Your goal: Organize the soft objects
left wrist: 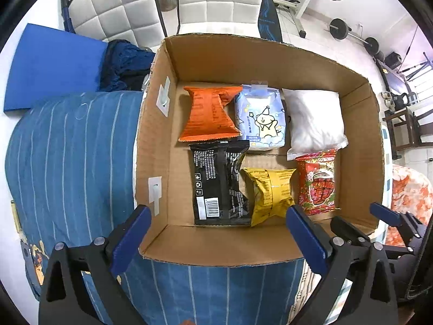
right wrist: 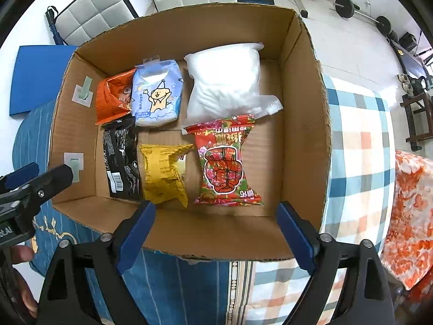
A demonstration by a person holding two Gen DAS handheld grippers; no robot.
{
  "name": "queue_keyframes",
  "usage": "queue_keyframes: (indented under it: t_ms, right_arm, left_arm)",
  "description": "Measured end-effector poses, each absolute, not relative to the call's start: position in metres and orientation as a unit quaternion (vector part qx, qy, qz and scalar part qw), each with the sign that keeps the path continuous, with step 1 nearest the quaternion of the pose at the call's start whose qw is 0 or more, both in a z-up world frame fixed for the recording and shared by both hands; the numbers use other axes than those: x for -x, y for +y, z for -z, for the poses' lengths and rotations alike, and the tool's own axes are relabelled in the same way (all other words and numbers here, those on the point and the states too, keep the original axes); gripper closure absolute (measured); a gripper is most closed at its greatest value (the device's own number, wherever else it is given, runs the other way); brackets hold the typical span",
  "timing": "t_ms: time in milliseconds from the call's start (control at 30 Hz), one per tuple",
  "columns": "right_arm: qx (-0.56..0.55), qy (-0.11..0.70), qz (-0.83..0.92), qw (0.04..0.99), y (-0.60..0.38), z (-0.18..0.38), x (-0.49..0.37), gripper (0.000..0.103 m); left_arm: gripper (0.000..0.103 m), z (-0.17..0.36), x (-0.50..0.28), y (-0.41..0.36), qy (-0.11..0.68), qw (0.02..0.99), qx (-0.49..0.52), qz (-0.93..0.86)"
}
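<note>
An open cardboard box (left wrist: 216,249) (right wrist: 305,124) on the bed holds several soft packs: orange (left wrist: 209,113) (right wrist: 112,96), light blue cartoon (left wrist: 261,119) (right wrist: 157,93), white (left wrist: 314,119) (right wrist: 224,81), black (left wrist: 216,181) (right wrist: 120,157), yellow (left wrist: 270,193) (right wrist: 162,173) and red floral (left wrist: 318,181) (right wrist: 226,165). My left gripper (left wrist: 216,233) is open and empty above the box's near wall. My right gripper (right wrist: 216,224) is open and empty above the near wall, right of the left one.
The bed has a blue striped cover (left wrist: 67,149) and a checked blanket (right wrist: 360,149). An orange floral cloth (right wrist: 408,211) lies at the right. A blue pad (left wrist: 51,65), grey cushions (left wrist: 119,10) and gym weights (left wrist: 338,28) are beyond.
</note>
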State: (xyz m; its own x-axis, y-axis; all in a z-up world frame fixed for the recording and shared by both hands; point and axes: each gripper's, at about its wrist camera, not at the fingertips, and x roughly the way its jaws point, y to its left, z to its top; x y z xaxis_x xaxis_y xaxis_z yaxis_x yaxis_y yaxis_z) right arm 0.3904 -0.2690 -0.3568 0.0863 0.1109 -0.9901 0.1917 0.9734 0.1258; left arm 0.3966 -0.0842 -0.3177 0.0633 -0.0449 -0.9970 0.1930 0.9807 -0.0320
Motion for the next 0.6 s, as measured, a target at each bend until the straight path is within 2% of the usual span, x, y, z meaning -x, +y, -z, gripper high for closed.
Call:
queue_keyframes:
  t_ms: [267,600]
  right_arm:
    - [-0.111,0.661,0.044,0.741,-0.274,0.345,-0.377,0.010]
    - [-0.110,0.615,0.041,0.780,-0.271,0.273,-0.329,0.010]
  left_arm:
    - [0.001,0.308,-0.382,-0.088,0.666,0.739,-0.062,0.081]
    - [0.001,0.236,-0.336,-0.085,0.612,0.784,-0.073,0.078]
